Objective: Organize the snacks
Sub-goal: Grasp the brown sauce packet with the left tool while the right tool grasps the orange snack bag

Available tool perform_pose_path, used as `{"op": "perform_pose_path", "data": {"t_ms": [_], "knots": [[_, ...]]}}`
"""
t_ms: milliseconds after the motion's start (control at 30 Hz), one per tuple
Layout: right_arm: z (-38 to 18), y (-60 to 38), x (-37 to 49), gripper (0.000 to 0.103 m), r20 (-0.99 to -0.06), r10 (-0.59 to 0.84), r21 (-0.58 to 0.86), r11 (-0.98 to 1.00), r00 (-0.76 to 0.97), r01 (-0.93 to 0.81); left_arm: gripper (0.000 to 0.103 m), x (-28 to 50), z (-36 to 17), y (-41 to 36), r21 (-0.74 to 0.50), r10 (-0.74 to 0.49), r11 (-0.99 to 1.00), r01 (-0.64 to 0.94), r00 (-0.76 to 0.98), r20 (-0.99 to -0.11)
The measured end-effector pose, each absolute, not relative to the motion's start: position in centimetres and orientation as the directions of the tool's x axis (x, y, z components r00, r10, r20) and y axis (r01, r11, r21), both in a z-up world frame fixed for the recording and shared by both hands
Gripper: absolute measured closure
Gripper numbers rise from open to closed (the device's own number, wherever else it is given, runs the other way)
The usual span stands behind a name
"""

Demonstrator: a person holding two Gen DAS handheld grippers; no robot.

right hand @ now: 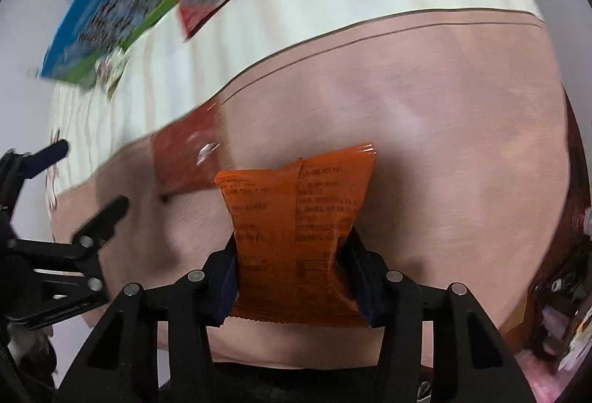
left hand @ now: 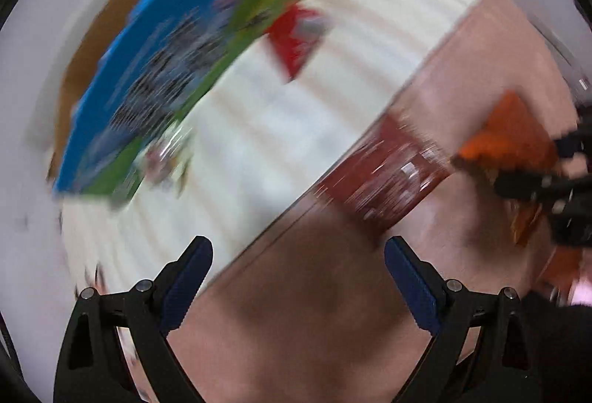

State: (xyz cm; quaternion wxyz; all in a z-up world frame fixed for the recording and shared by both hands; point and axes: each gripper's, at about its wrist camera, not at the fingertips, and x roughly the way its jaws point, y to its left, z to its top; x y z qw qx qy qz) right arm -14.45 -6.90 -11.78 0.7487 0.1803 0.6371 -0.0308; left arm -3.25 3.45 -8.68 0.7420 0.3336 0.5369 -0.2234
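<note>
My right gripper (right hand: 292,255) is shut on an orange snack packet (right hand: 296,218) and holds it above a pinkish-brown board (right hand: 425,144); the packet also shows in the left wrist view (left hand: 514,136) with the right gripper (left hand: 555,181) on it. My left gripper (left hand: 298,251) is open and empty above the board (left hand: 296,310); it also shows in the right wrist view (right hand: 92,177). A dark red packet (left hand: 384,173) lies across the board's edge, also seen in the right wrist view (right hand: 185,155). Both views are blurred.
A large blue-and-green box (left hand: 177,70) lies on a white ribbed mat (left hand: 277,136), with a small red packet (left hand: 296,36) beside it. A smaller wrapped snack (left hand: 166,158) sits at the box's near corner. More packets lie at the far right (right hand: 566,292).
</note>
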Motion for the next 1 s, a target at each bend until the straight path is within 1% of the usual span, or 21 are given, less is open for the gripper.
{"op": "perform_pose_path", "data": {"t_ms": [133,233,267,300,333,400,433,500,567,600,733,833,867,900,933,1000], "knots": [[-11.6,-9.8,-14.3,0.049,-0.967,0.166,0.222,0.922,0.193,0.318,0.008,-2.3,-10.6,-0.6,0.217,0.015,0.562,0.798,0.253,-0.967],[-11.8,-11.2,-14.6,0.049,-0.966,0.175,0.233,0.908,0.192,0.347,0.008,-1.9,-11.9,-2.6,0.187,0.008,0.509,0.841,0.212,-0.977],[-11.9,-11.4,-14.8,0.049,-0.965,0.180,0.240,0.904,0.192,0.353,0.018,-1.6,-12.2,-3.1,0.174,0.002,0.504,0.846,0.201,-0.980],[-12.0,-11.5,-15.1,0.049,-0.964,0.182,0.242,0.903,0.193,0.355,0.040,-1.4,-12.5,-3.2,0.144,-0.009,0.514,0.845,0.174,-0.985],[-12.1,-11.5,-15.3,0.049,-0.964,0.183,0.243,0.901,0.194,0.359,0.045,-0.9,-12.7,-3.2,0.086,-0.019,0.551,0.830,0.116,-0.993],[-12.3,-11.5,-15.1,0.049,-0.963,0.185,0.248,0.896,0.197,0.369,0.045,0.1,-12.7,-2.7,0.049,-0.027,0.631,0.774,0.085,-0.996],[-12.3,-11.6,-15.2,0.049,-0.962,0.186,0.251,0.894,0.202,0.371,0.045,0.7,-12.5,-2.0,0.011,-0.045,0.683,0.730,0.058,-0.997],[-12.2,-11.7,-15.2,0.049,-0.960,0.186,0.255,0.892,0.211,0.372,0.045,2.1,-12.6,0.5,-0.041,-0.053,0.820,0.571,0.004,-0.999],[-12.2,-11.5,-15.1,0.049,-0.957,0.190,0.261,0.892,0.218,0.369,0.045,3.1,-12.8,3.7,-0.133,-0.122,0.909,0.395,-0.051,-0.991],[-12.3,-11.3,-14.9,0.049,-0.956,0.194,0.265,0.893,0.220,0.365,0.045,3.3,-12.8,5.4,-0.146,-0.137,0.938,0.313,-0.052,-0.989],[-12.7,-9.7,-14.2,0.049,-0.951,0.217,0.282,0.899,0.218,0.334,0.045,2.8,-13.2,10.6,-0.218,-0.212,0.971,0.094,-0.069,-0.975],[-13.0,-7.9,-13.1,0.049,-0.954,0.221,0.273,0.918,0.200,0.288,0.045,2.0,-13.3,12.5,-0.259,-0.254,0.965,0.051,-0.084,-0.963],[-13.1,-7.5,-12.8,0.047,-0.955,0.224,0.273,0.921,0.195,0.277,0.045,1.9,-13.3,12.8,-0.275,-0.269,0.960,0.055,-0.091,-0.959],[-13.1,-7.4,-12.8,0.044,-0.955,0.231,0.277,0.920,0.188,0.277,0.040,1.8,-13.4,13.0,-0.286,-0.279,0.956,0.062,-0.100,-0.955],[-13.1,-7.0,-12.5,0.033,-0.952,0.242,0.287,0.916,0.186,0.279,0.038,1.7,-13.6,13.3,-0.306,-0.297,0.950,0.066,-0.116,-0.948],[-13.2,-6.7,-12.1,0.021,-0.943,0.275,0.319,0.909,0.189,0.270,0.036,1.1,-13.8,13.5,-0.361,-0.346,0.928,0.089,-0.153,-0.926]]}}
